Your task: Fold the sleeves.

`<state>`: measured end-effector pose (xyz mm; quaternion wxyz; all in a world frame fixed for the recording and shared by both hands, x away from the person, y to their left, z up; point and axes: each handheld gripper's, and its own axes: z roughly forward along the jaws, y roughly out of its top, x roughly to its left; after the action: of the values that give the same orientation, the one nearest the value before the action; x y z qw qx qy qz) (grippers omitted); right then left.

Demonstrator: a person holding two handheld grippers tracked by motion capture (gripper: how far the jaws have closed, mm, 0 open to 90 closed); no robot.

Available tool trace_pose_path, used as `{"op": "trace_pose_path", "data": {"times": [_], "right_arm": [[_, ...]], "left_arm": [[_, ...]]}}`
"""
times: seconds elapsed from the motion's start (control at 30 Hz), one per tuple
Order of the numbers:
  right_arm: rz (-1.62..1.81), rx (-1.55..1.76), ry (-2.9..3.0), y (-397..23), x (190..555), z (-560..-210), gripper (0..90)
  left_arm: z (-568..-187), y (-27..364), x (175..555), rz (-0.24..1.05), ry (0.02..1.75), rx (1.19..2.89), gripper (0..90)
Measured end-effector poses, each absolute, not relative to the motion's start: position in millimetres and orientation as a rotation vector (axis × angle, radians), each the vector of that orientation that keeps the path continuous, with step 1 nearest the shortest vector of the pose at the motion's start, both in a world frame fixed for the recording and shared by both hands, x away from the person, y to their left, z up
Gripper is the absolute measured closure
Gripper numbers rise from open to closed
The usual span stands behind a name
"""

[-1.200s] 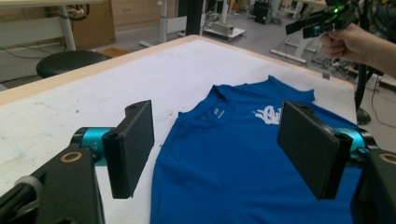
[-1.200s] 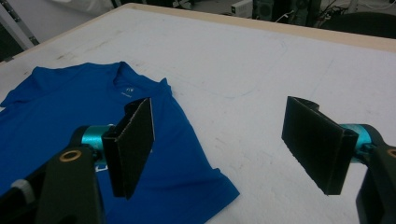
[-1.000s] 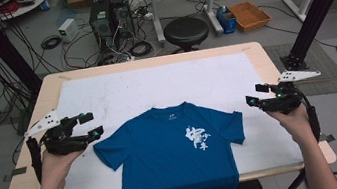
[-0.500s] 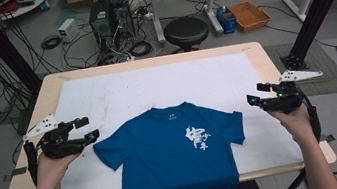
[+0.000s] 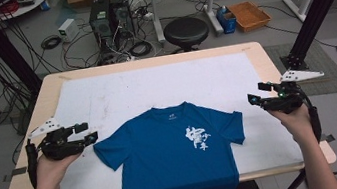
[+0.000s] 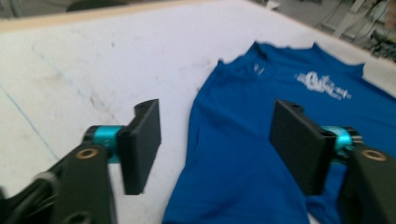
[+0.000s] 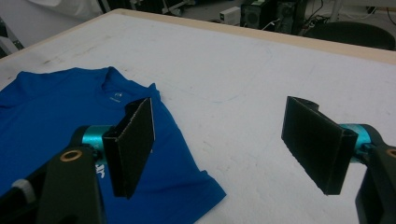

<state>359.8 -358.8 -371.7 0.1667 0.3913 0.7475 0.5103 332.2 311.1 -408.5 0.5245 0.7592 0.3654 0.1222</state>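
stage: start, nothing grasped | blue T-shirt (image 5: pixel 176 159) lies flat, unfolded | left gripper (image 5: pixel 93 135) at its sleeve, jaws just narrowing, nothing between the pads | right gripper (image 5: pixel 254 99) beside other sleeve, released

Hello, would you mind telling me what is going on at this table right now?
A person holds a two-jaw gripper in each hand over a blue T-shirt lying flat, print up, on the white mat. The left gripper is at the shirt's sleeve, its jaws just closing but gripping nothing yet. The right gripper waits open beside the other sleeve.

Blue cloth T-shirt (image 5: pixel 174 162) – matt, soft – on a scuffed white mat (image 5: pixel 155 86).
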Motion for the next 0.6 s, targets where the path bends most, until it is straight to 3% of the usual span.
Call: {"op": "trace_pose_path", "data": {"times": [0.6], "right_arm": [[1.455,1.098,2.115,-357.3,359.0,-370.9,26.2]], "left_arm": [[-439.4,317.7,339.2,0.251,1.105,1.921,55.3]]}}
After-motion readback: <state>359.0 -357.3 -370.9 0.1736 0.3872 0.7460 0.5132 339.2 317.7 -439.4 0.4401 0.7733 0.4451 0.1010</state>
